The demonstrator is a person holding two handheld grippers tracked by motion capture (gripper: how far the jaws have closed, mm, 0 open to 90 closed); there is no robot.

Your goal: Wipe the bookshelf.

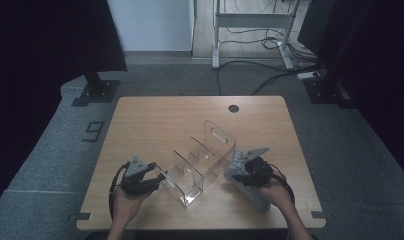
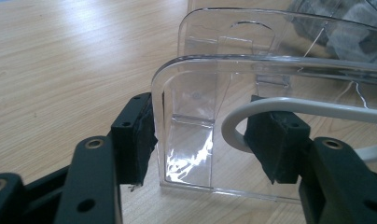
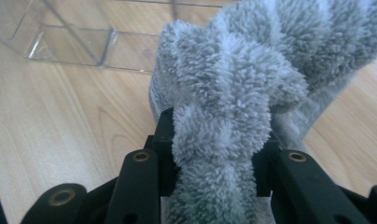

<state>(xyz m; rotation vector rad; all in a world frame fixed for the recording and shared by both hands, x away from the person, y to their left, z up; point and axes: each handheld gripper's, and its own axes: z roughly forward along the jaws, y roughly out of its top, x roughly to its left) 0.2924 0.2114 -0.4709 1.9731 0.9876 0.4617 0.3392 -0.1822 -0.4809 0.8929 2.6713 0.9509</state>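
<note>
Wooden table (image 1: 155, 117), light grain, rounded corners, round dark hole (image 1: 233, 108) near the far edge. Clear plastic organizer (image 1: 202, 161) stands on it near the middle, set at a slant, dividers upright. Grey fluffy cloth (image 1: 250, 187) lies just right of the organizer, near the front edge. Grey carpeted floor around the table.

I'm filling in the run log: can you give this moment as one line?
left gripper: jaws astride end wall of clear organizer | right gripper: shut on grey cloth | cloth beside organizer, not inside
</note>
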